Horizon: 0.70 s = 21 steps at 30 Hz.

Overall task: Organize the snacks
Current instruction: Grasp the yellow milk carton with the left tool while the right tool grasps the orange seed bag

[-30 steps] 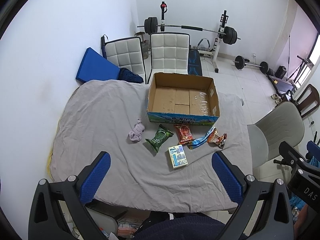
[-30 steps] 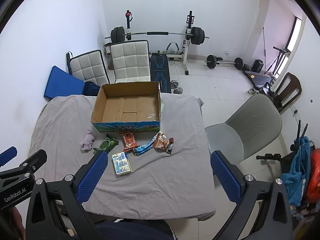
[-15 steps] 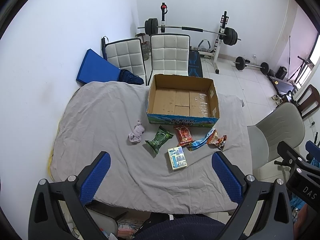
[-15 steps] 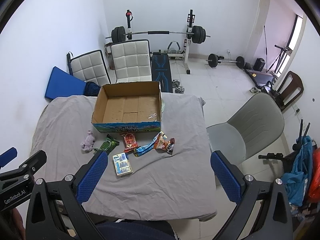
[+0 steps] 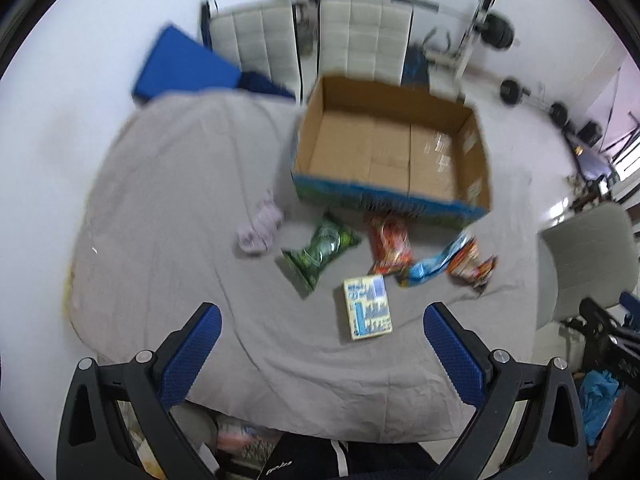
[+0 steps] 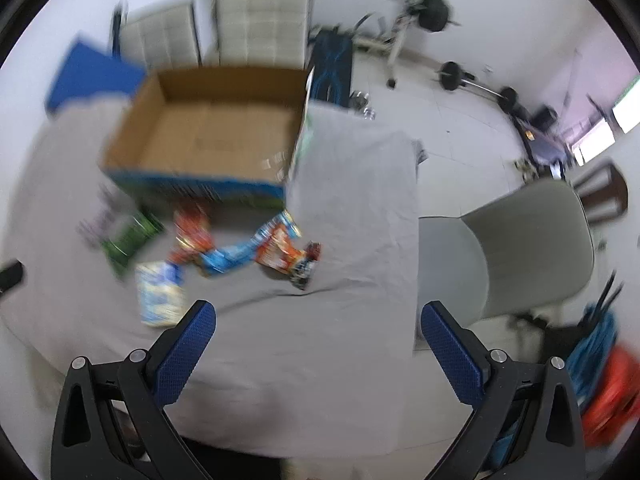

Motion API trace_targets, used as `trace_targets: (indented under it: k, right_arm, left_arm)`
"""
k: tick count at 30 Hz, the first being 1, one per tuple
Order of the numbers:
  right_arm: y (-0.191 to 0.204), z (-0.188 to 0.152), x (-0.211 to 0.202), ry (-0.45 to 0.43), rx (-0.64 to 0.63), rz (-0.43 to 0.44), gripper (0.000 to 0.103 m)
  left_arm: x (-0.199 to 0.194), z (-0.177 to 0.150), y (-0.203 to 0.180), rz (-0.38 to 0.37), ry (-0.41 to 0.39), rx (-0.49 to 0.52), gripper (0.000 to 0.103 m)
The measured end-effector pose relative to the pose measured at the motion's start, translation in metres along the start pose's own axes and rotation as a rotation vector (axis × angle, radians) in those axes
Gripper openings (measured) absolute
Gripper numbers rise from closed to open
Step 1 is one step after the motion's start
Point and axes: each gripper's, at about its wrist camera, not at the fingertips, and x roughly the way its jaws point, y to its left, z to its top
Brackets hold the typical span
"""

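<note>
An empty cardboard box (image 5: 390,152) (image 6: 216,140) stands on a grey-covered table (image 5: 168,208). In front of it lie a green packet (image 5: 320,252) (image 6: 128,240), a red packet (image 5: 390,244) (image 6: 190,240), a blue packet (image 5: 434,266) (image 6: 236,254), an orange packet (image 5: 472,266) (image 6: 288,258) and a small yellow-blue box (image 5: 368,306) (image 6: 160,296). My left gripper (image 5: 320,332) hangs open above the near table edge, nothing between its fingers. My right gripper (image 6: 316,330) is open too, over the table's right part. Both views are blurred.
A crumpled lilac cloth (image 5: 260,228) lies left of the green packet. A grey chair (image 6: 520,252) stands at the table's right side. Two white chairs (image 5: 360,36), a blue mat (image 5: 180,66) and a barbell rack (image 6: 404,12) are behind the table.
Both grippers have moved forward and down toward the table; the box and snacks now look larger and nearer. Both views are motion-blurred. The jaws stay open.
</note>
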Motion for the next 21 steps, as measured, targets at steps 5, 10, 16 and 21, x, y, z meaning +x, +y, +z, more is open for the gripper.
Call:
trace_targets:
  k: [5, 10, 16, 21]
  right_arm:
    - [0.014, 0.018, 0.105, 0.114, -0.159, -0.018, 0.103]
    - [0.04, 0.026, 0.185, 0.163, -0.346, -0.078, 0.103]
    - [0.067, 0.028, 0.235, 0.207, -0.47, -0.092, 0.095]
    - [0.076, 0.035, 0.26, 0.232, -0.469, -0.083, 0.075]
  left_arm:
    - [0.093, 0.0, -0.024, -0.007, 0.161, 0.006, 0.1]
    - [0.171, -0.005, -0.038, -0.029, 0.295, -0.032, 0.099]
    - [0.236, -0.014, -0.049, -0.01, 0.412, -0.055, 0.099]
    - [0.27, -0.026, -0.055, 0.004, 0.488, -0.079, 0.099]
